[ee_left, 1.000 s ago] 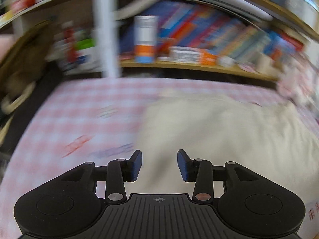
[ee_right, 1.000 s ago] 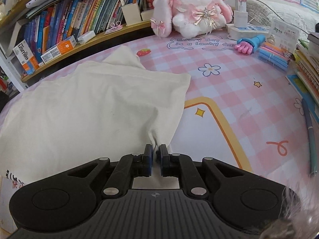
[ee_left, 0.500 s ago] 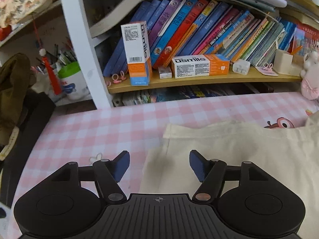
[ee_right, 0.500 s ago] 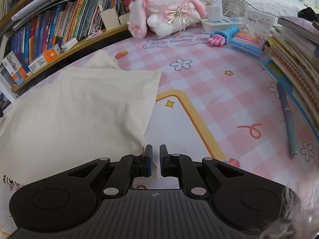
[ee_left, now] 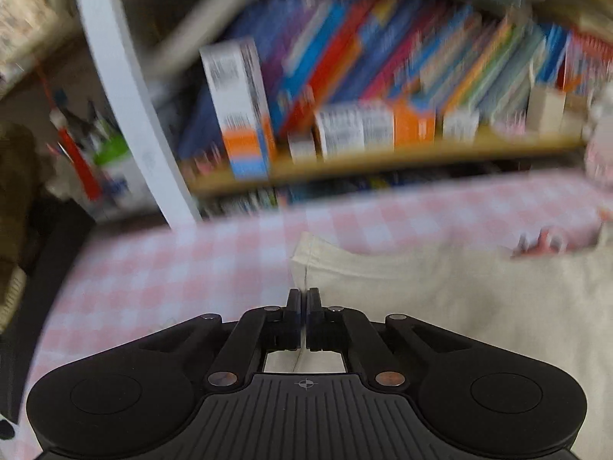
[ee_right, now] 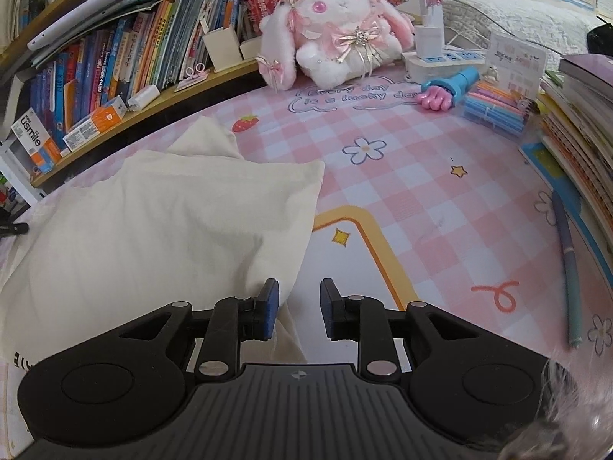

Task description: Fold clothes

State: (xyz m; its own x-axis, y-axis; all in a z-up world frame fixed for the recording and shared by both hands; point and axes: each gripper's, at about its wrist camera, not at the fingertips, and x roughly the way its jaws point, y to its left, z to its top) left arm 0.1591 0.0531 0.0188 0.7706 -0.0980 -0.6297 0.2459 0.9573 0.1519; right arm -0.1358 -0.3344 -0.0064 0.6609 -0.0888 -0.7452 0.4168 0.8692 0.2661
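Cream cloth, plain and unpatterned, seen at left of the right wrist view; black lettering is noted at its lower left edge. Worktop is covered in pink-and-white check, printed with a red strawberry, a white flower outlined in blue, yellow stars and an orange-yellow curved band. Plush rabbit at upper centre is white with pink eyes, ears and bows. Right gripper: black body, blue pads. Left gripper: black. Teal pen at right. Box on the shelf is white, orange and blue, though blurred.
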